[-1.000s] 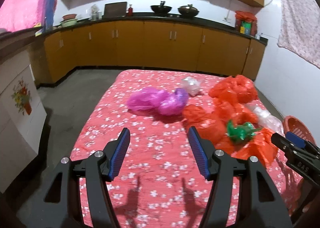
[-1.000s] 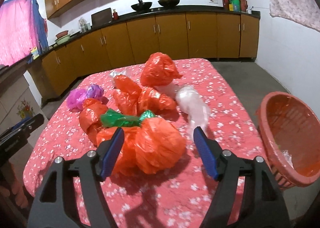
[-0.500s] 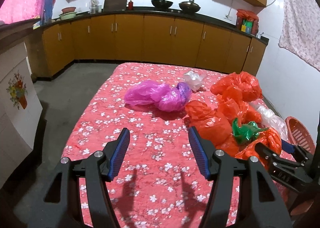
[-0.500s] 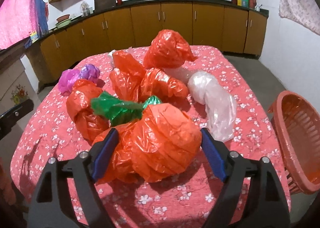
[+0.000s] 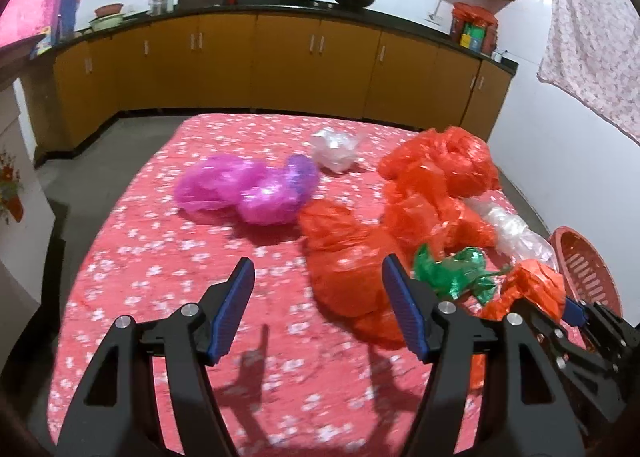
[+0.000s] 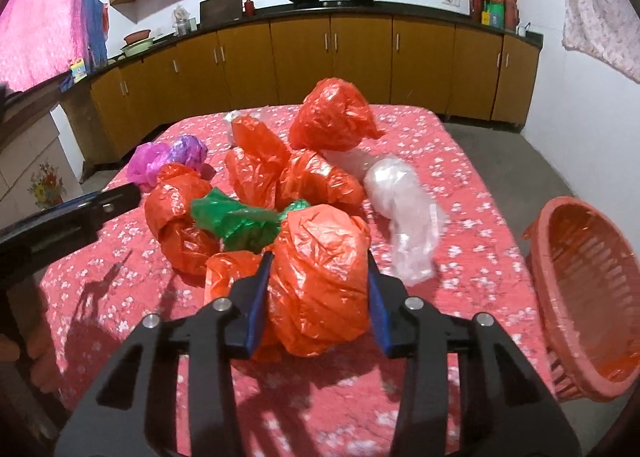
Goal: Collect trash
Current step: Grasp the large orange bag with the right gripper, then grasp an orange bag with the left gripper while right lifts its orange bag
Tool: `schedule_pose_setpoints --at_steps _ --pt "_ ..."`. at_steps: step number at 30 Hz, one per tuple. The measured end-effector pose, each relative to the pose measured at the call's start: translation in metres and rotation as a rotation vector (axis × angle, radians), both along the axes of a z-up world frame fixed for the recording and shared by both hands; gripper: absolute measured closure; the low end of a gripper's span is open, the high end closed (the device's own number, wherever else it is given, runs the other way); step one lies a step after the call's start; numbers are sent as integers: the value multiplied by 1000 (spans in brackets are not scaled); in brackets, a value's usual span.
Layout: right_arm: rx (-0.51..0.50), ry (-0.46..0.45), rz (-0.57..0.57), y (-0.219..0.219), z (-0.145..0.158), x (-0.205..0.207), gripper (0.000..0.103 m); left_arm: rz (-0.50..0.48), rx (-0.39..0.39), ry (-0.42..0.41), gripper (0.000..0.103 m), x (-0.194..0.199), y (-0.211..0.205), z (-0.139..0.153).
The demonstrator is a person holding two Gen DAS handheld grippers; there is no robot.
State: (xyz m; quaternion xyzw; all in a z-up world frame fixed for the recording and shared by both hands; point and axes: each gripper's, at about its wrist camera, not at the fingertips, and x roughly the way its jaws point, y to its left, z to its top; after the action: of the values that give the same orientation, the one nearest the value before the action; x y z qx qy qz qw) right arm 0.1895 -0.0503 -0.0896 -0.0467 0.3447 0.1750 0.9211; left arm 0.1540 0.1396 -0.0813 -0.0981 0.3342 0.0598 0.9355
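Observation:
Crumpled plastic bags lie as trash on the red flowered tablecloth (image 5: 160, 277). My right gripper (image 6: 318, 261) is closing, and its blue pads press both sides of the nearest orange bag (image 6: 320, 285). A green bag (image 6: 236, 221) lies just behind it, with more orange bags (image 6: 332, 119) and a clear bag (image 6: 404, 213) beyond. My left gripper (image 5: 318, 263) hovers over the cloth with its jaws opening and nothing between them. An orange bag (image 5: 348, 269) lies just past its right finger. A purple bag (image 5: 248, 189) and a small white bag (image 5: 334, 147) lie farther back.
An orange plastic basket (image 6: 592, 289) stands off the table's right edge, its mouth tilted toward the table. Brown kitchen cabinets (image 5: 280, 65) run along the back wall. A white cabinet (image 6: 36, 177) stands left of the table. A grey floor surrounds the table.
My right gripper moved in around the nearest orange bag and closed on it. My left gripper moved forward and right toward the orange bags, and its jaws widened slightly.

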Motion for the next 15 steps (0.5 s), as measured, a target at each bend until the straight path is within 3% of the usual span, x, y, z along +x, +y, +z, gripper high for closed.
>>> schedule_pose_setpoints --at_steps 11,15 --pt "15 -10 -68 -41 12 -9 61 2 16 87 37 36 -25 -21" --pt "26 -15 -80 -51 15 -12 61 22 4 106 44 41 -21 -26"
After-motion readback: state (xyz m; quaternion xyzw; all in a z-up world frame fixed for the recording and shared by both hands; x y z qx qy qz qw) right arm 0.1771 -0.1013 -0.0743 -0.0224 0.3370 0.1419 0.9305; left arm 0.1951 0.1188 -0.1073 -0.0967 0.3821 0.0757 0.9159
